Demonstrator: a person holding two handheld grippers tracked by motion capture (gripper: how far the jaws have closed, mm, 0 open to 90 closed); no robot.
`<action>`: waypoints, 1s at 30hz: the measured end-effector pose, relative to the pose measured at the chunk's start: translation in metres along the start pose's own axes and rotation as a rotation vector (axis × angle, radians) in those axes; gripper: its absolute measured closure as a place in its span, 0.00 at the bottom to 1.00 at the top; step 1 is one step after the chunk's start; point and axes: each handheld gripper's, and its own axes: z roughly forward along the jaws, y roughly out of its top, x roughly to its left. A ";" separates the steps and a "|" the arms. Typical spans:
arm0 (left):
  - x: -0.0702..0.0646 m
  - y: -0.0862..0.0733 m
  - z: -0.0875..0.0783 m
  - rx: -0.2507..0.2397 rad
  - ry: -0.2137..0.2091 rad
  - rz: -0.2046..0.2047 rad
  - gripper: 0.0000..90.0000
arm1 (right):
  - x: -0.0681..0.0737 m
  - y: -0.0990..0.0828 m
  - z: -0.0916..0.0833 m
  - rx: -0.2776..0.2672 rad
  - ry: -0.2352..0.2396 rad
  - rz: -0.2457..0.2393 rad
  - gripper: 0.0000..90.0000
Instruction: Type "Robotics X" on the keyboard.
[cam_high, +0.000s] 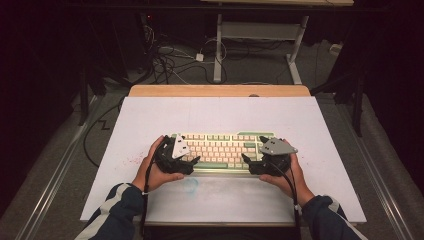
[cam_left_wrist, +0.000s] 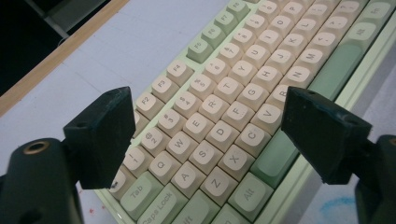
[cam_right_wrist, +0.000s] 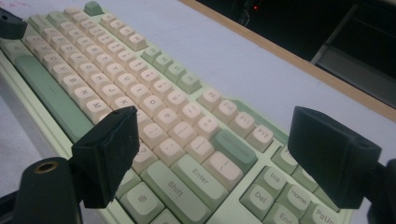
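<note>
A keyboard (cam_high: 220, 149) with cream and green keys lies on a white board (cam_high: 215, 115), near its front middle. My left gripper (cam_high: 188, 164) is at the keyboard's left end, and my right gripper (cam_high: 251, 165) is at its right end. In the left gripper view, the left gripper (cam_left_wrist: 208, 100) is open, its jaws spread wide above the letter keys (cam_left_wrist: 224, 116) without touching them. In the right gripper view, the right gripper (cam_right_wrist: 215, 119) is open too, hovering over the Enter and Shift keys (cam_right_wrist: 187, 177). A tip of the left gripper (cam_right_wrist: 9, 23) shows far off.
The board lies on a wooden table whose far edge (cam_high: 220, 90) shows. A blue smudge (cam_high: 191, 185) and red specks (cam_high: 132, 161) mark the board near the front. Cables (cam_high: 165, 60) and a white desk frame (cam_high: 260, 35) are on the floor beyond.
</note>
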 end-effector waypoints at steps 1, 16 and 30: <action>0.000 0.000 0.000 -0.001 -0.002 -0.001 0.18 | 0.000 0.000 0.000 -0.001 -0.001 -0.001 0.19; -0.002 0.001 -0.003 -0.031 0.015 0.020 0.18 | 0.001 0.002 -0.003 -0.009 -0.020 -0.004 0.20; -0.007 0.001 -0.006 -0.020 0.007 0.047 0.18 | 0.003 0.005 -0.009 -0.002 -0.021 -0.018 0.20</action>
